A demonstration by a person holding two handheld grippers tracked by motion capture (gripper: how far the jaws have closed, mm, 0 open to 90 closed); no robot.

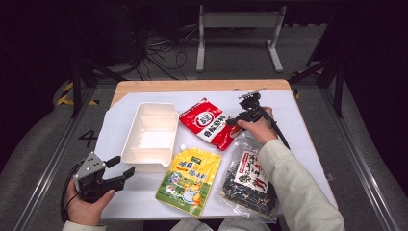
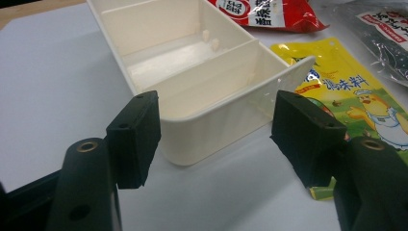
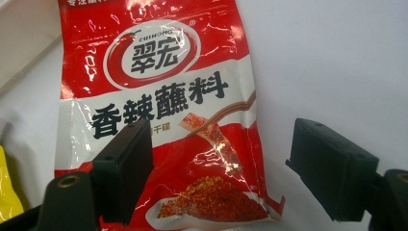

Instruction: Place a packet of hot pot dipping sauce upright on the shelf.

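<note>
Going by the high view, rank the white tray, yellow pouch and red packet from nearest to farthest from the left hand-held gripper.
From the left hand-held gripper:
1. White tray, just beyond its jaws.
2. Yellow pouch, to the right.
3. Red packet, farther back, right of the tray.

The dark bag of dried seaweed [image 1: 249,180] lies on the white sheet [image 1: 298,115] at the near right, and this bag is our landmark. Just left of it lies a yellow pouch [image 1: 190,179] with a cartoon picture on it, their edges close together. Far behind the seaweed bag, past the far edge of the wooden table [image 1: 192,85], a white metal frame [image 1: 238,29] stands on the grey floor beside loose black cables [image 1: 159,50].
</note>
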